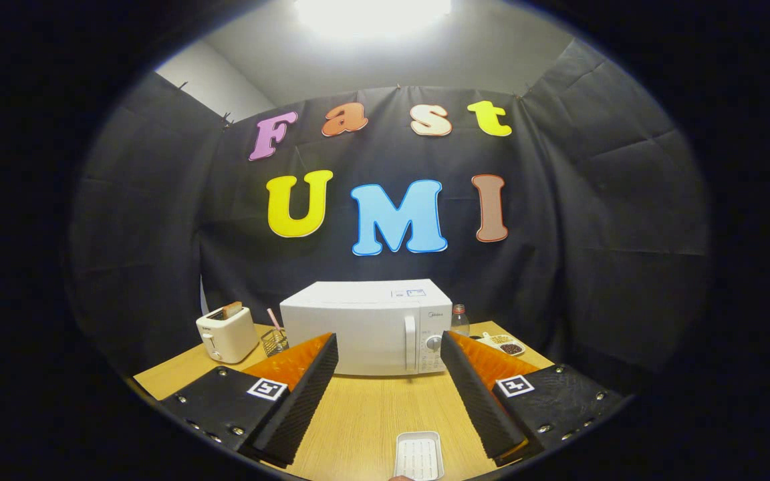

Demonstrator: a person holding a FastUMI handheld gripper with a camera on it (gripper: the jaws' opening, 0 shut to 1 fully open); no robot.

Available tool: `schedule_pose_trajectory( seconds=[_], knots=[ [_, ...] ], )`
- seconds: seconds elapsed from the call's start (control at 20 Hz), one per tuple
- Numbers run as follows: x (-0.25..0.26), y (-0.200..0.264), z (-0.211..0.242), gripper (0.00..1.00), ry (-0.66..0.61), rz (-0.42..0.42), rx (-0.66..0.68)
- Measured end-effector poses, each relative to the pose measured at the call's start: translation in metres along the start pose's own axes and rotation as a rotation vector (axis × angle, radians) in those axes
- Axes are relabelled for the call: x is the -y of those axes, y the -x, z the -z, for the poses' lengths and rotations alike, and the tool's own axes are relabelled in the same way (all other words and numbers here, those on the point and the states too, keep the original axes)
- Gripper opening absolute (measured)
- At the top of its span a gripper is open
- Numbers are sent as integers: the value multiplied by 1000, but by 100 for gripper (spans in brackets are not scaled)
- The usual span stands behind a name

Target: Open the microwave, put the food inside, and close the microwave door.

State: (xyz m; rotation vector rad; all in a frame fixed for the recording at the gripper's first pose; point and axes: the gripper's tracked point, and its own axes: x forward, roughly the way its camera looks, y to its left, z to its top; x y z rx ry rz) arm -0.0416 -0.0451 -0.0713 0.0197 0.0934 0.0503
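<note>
The hand-held gripper hangs above the counter with its two fingers spread wide apart and nothing between them; both point toward the microwave, which serves here as the reference for all positions. A small white tray lies on the counter well in front of the microwave, on the near side of the fingertips and close under the gripper body; whether it carries food cannot be determined, since its surface reads as plain white ribbing. The microwave door is closed, with its vertical handle toward the right of the front face, just left of the control panel and dial. This arrangement fits either a door yet to be opened or a door closed again, and the interior is not visible. Risks from this position: a finger aimed at the handle may land on the dial or panel, because the two sit side by side; a pull on the handle may drag the light-looking microwave forward across the smooth counter; an opened door would swing across the counter in front of the microwave, toward the tray. Left of the microwave stand a toaster and a small wire basket; right of it stand a glass bottle and a dish of dark pieces, all liable to be struck by a wide approach.
</note>
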Motion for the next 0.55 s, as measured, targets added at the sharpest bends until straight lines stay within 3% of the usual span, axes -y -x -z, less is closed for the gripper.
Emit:
schedule_pose_trajectory(
  seconds=[0.55],
  knots=[
    [-3, 17, 0, 98, -9, 9, -9]
  ],
)
